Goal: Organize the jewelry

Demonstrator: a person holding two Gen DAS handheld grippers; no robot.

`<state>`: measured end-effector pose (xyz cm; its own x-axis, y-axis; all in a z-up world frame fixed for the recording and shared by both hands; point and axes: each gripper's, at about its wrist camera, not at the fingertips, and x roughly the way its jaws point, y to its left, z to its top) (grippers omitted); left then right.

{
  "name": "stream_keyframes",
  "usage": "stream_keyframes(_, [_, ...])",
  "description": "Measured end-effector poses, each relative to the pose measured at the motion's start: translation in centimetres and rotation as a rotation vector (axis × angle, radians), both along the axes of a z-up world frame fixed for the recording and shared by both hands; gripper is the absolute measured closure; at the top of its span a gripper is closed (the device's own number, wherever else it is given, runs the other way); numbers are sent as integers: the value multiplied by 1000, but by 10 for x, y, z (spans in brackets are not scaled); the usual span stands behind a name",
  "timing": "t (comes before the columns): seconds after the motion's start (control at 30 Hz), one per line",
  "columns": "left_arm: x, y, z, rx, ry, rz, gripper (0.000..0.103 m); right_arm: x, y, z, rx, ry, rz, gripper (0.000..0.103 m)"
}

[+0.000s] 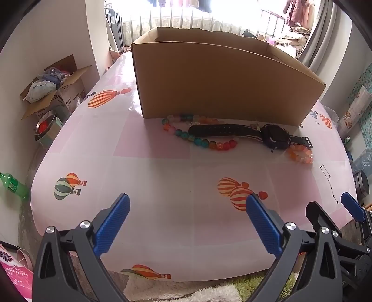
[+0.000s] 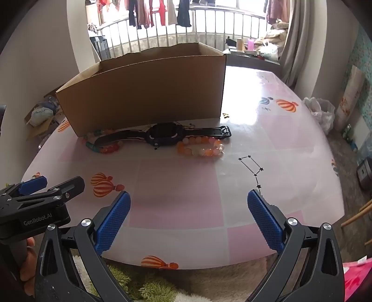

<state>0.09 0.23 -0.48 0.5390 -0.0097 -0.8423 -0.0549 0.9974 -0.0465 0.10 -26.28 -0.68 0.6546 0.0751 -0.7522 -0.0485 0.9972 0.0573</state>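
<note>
Jaws of both grippers wide apart, empty, above pink balloon-print tablecloth; balcony railing behind cardboard box.

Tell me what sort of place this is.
Most likely a room in a home, next to a balcony. Clothes hang to dry behind a railing, a curtain frames the opening, and a table with a balloon-print cover stands over a shaggy rug.

Well ahead of both wide-open claws, a black watch lies flat between a multicolored bead string and an orange bead bracelet, just before the open cardboard box.
</note>
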Motion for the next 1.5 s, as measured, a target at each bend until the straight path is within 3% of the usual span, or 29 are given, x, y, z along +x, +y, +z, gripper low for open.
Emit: stream_keyframes(1.5, [0, 6, 2, 11, 0, 17, 5, 4, 1, -1, -3, 4, 0, 7])
